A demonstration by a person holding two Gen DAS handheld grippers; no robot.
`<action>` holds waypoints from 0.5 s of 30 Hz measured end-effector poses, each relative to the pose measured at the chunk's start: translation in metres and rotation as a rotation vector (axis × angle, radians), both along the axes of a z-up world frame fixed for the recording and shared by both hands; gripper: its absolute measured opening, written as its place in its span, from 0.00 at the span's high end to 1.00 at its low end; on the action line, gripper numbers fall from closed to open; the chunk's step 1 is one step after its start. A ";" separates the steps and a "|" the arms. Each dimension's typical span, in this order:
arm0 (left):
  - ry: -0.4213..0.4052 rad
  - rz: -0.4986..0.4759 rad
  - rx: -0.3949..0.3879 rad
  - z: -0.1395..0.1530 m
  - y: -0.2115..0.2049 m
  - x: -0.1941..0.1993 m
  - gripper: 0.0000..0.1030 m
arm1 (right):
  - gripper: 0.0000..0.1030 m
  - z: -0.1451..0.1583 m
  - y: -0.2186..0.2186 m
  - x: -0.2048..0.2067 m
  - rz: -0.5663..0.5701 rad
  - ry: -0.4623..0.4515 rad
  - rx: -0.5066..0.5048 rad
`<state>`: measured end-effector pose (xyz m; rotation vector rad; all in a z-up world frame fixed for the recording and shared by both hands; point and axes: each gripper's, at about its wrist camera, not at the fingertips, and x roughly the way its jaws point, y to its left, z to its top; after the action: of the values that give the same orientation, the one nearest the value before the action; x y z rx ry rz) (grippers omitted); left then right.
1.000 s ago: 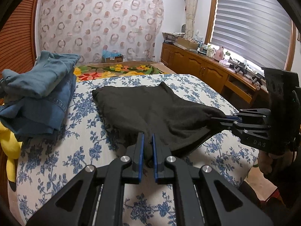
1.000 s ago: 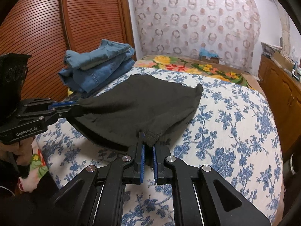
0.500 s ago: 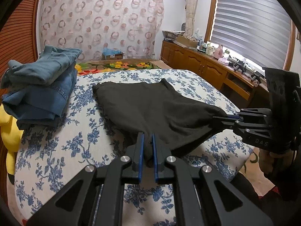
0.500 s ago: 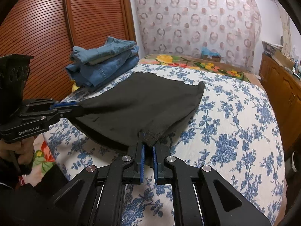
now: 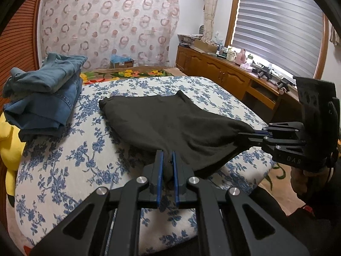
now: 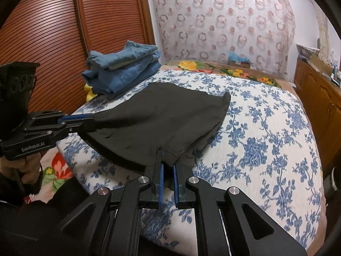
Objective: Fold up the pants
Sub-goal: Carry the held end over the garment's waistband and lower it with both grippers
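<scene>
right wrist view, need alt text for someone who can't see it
The right tool is shut on the near edge of the black pants, which spread across a blue-floral bedspread. At left, the left tool grips another edge of them, and folded jeans are stacked beyond, by a slatted wooden door.

Matt black cloth pants [image 5: 168, 123]

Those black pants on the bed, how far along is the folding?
Done: a stack of folded jeans sits at the bed's far corner. In hand: the left gripper and right gripper each pinch a near corner of the black pants, lifted off the bedspread. Left: laying that edge over and finishing the fold.
</scene>
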<state>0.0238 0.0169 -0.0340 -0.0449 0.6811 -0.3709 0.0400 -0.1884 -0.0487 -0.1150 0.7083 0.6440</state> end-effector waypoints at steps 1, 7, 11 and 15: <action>-0.003 0.000 -0.002 0.002 -0.001 -0.001 0.96 | 0.96 0.000 -0.001 -0.003 0.001 0.000 0.000; -0.028 -0.015 0.000 0.014 -0.006 -0.010 0.96 | 0.96 0.008 -0.006 -0.014 -0.009 -0.016 0.016; -0.041 -0.026 -0.002 0.021 -0.008 -0.018 0.96 | 0.96 0.017 -0.008 -0.020 -0.003 -0.030 0.027; -0.031 -0.021 -0.004 0.022 -0.009 -0.016 0.96 | 0.96 0.019 -0.009 -0.018 -0.008 -0.034 0.024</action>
<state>0.0081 0.0080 -0.0118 -0.0357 0.6501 -0.3921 0.0219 -0.1969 -0.0296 -0.1001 0.6681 0.6415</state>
